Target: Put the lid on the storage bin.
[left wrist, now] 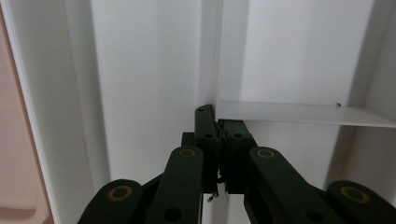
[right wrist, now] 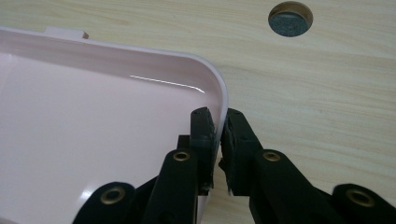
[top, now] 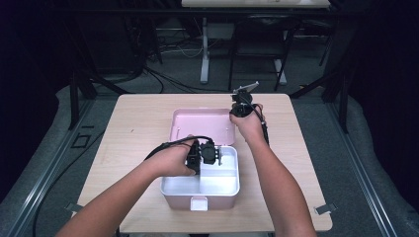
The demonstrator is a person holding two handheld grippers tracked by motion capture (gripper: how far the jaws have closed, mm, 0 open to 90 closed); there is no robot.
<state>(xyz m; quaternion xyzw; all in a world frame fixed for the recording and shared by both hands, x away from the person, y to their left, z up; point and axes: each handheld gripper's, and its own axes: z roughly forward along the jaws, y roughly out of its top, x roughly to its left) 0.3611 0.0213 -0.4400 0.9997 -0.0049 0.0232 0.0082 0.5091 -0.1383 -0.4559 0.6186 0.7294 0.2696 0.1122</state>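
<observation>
A pink box (top: 174,200) stands open near the table's front, with a white divided tray (top: 220,183) inside. Its pink lid (top: 202,126) lies flat behind it. My left gripper (top: 209,154) reaches down into the tray. In the left gripper view the left gripper (left wrist: 218,117) is shut on the thin white divider wall (left wrist: 299,113) between compartments. My right gripper (top: 240,108) is at the lid's right rim. In the right gripper view the right gripper (right wrist: 218,117) pinches the curved rim of the lid (right wrist: 93,121), one jaw inside and one outside.
The box sits on a light wooden table (top: 138,133) with a round cable hole (right wrist: 290,18) near the lid's corner. Metal clips (top: 323,208) sit at the table's front corners. A desk frame and cables stand on the floor beyond the far edge.
</observation>
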